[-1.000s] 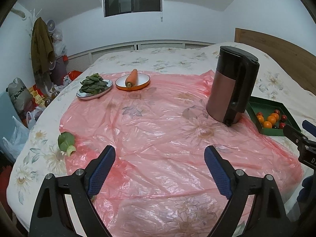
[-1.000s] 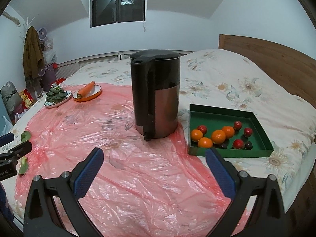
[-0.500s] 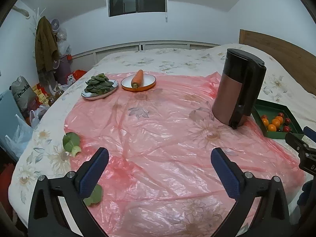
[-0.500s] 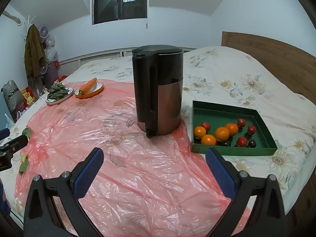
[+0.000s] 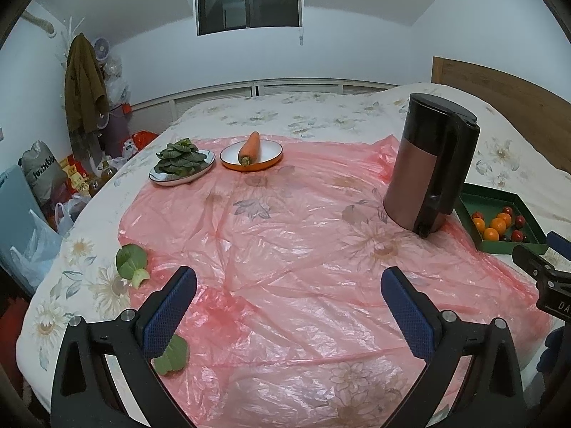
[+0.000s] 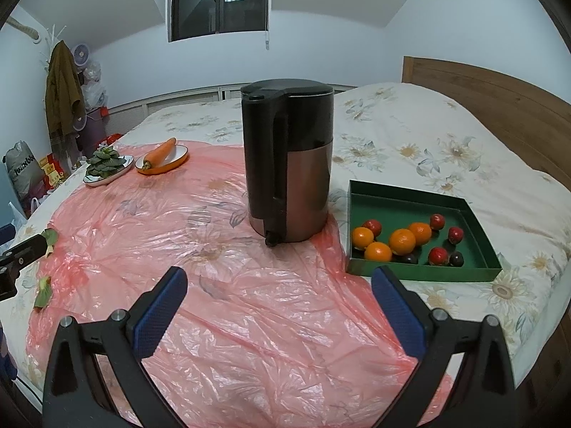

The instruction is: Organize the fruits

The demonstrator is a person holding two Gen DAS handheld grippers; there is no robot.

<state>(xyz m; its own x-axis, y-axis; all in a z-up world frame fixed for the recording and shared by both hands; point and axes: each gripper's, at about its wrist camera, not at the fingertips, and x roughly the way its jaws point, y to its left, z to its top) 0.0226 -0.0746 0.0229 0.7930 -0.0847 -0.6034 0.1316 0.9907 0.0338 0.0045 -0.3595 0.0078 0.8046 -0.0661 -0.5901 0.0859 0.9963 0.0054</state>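
L gripper (image 5: 288,287) is hovering over the pink plastic sheet (image 5: 285,249) on the bed (image 5: 321,114), jaws released wide w/ nothing btwn them. R gripper (image 6: 279,287) is hanging over the same sheet, jaws likewise spread and empty.

Fruits are sitting in the green tray (image 6: 478,221) on the bedspread, just beside the sheet's R edge: four oranges (image 6: 402,240) clustered toward the tray's L side, red fruits (image 6: 438,255) scattered around them, plus two small dark ones (image 6: 456,259) near the front wall.

A black-and-copper kettle (image 6: 289,164) is standing upright on the sheet, near the tray's L wall. Far side: a carrot (image 5: 249,147) is lying on an orange-rimmed plate (image 5: 271,160), next to a plate of leafy greens (image 5: 180,158). Loose green leaves (image 5: 131,262) are lying at the sheet's L edge.
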